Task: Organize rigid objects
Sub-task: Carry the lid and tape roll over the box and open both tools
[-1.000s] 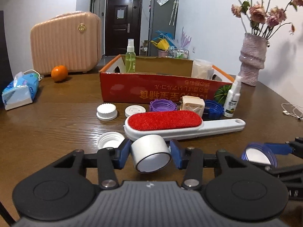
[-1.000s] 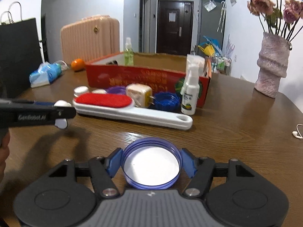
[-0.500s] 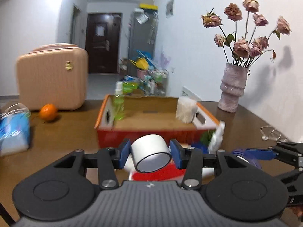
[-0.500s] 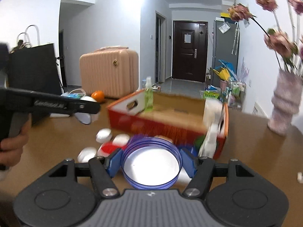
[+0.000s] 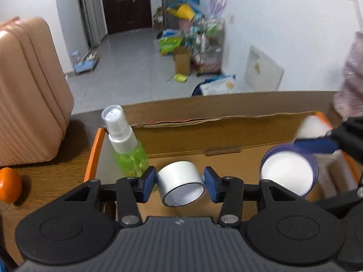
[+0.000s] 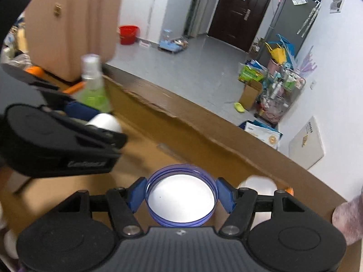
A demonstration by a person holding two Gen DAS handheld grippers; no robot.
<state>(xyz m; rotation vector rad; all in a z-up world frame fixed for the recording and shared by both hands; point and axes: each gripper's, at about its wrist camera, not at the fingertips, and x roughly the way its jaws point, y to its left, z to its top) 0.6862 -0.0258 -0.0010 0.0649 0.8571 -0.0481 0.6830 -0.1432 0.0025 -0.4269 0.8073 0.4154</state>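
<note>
Moved since earlier: both grippers have left the table clutter and now hang over the cardboard box (image 5: 226, 136), each with its lid carried along; the lint brush and loose caps are no longer in sight.
Left gripper (image 5: 180, 181): its jaws are easing apart around the white cap (image 5: 181, 182); the left pad is on it, while a sliver of a gap shows at the right pad, so I judge the hold is being let go above the box floor.
Right gripper (image 6: 180, 196): clenched across the blue lid (image 6: 180, 199), pads on opposite rims, also above the box floor.
White cap, handling: likely light, stiff plastic with a smooth, slippery wall; best pinched across its width, as here. It looks tilted, open end towards the camera, so it may roll on landing.
Blue lid, handling: thin, rigid and shallow, probably light; only the rim gives purchase, and a skewed pinch could flip it.
Left wrist view only: green spray bottle (image 5: 127, 149) standing in the box's left corner, an orange (image 5: 9, 184) on the table outside, and the blue lid seen side-on.
Right wrist view only: the left gripper's body from the side, a white object (image 6: 258, 184) in the box's right end, and the red bucket (image 6: 128, 34) on the floor.
</note>
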